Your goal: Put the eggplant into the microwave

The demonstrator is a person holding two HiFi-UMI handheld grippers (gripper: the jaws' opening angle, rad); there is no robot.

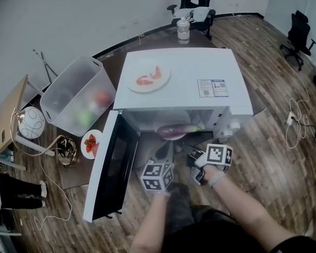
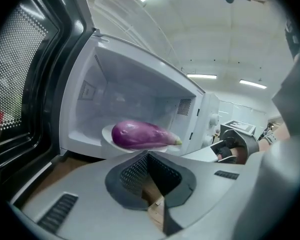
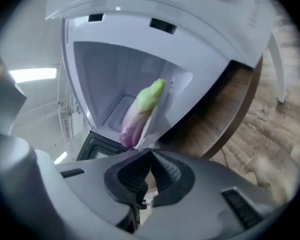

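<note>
I saw the eggplant (image 2: 142,135) lying on the plate (image 2: 108,134) inside the microwave (image 1: 184,78), with the door (image 1: 113,167) wide open. My left gripper (image 2: 148,156) had its jaws pressed together, empty. The right gripper (image 3: 151,153) was the same, out front.

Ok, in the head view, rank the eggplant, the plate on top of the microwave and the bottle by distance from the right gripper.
1. Eggplant, just ahead of the right gripper, inside the microwave.
2. Plate, on the microwave's top, left side.
3. Bottle, beyond the microwave, farthest back.
</note>
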